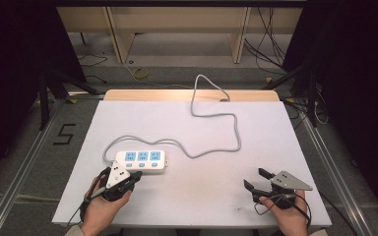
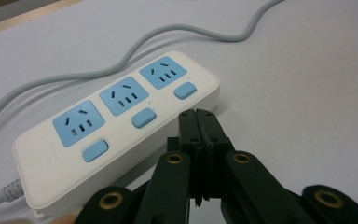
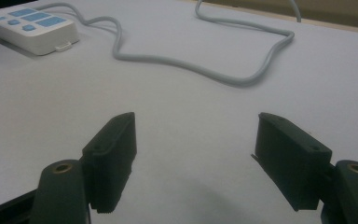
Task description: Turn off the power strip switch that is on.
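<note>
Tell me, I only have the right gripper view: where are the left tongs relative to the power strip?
Observer: The left tongs are shut, their tips just off the power strip's near edge, beside its blue buttons.
Operator: Holding anything?
Observer: No, the pads are pressed together with nothing between them.
Operator: Any socket lights on?
Observer: Small red dots glow beside the buttons in the left gripper view.
Operator: Where does the cable go?
Observer: The grey cable snakes across the table and drops over its far edge.
</note>
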Demonstrator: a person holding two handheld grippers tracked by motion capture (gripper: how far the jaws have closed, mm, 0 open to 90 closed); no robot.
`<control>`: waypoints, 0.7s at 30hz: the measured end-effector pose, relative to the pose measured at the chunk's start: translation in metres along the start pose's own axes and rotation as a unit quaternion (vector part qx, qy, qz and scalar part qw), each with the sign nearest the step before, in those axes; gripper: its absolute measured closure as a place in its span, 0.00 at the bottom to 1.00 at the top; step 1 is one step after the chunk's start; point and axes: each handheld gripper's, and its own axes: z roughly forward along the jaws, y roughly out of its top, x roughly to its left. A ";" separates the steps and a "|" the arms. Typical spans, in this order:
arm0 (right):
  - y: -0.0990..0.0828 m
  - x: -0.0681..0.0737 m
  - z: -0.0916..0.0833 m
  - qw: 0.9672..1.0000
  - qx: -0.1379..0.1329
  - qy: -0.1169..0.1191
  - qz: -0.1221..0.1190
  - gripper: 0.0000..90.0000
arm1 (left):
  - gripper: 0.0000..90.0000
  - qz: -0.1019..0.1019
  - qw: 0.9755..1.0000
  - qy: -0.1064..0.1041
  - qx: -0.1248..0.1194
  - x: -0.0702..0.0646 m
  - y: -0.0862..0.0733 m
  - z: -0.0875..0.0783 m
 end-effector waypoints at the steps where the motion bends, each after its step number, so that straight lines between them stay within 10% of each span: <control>1: 0.000 0.000 0.000 1.000 -0.001 0.000 0.001 0.33 | 0.99 -0.003 1.000 0.001 0.000 0.000 0.001 0.001; 21: 0.000 0.000 0.000 1.000 0.001 0.001 0.000 0.33 | 0.99 -0.021 0.999 0.011 0.028 0.016 0.017 0.007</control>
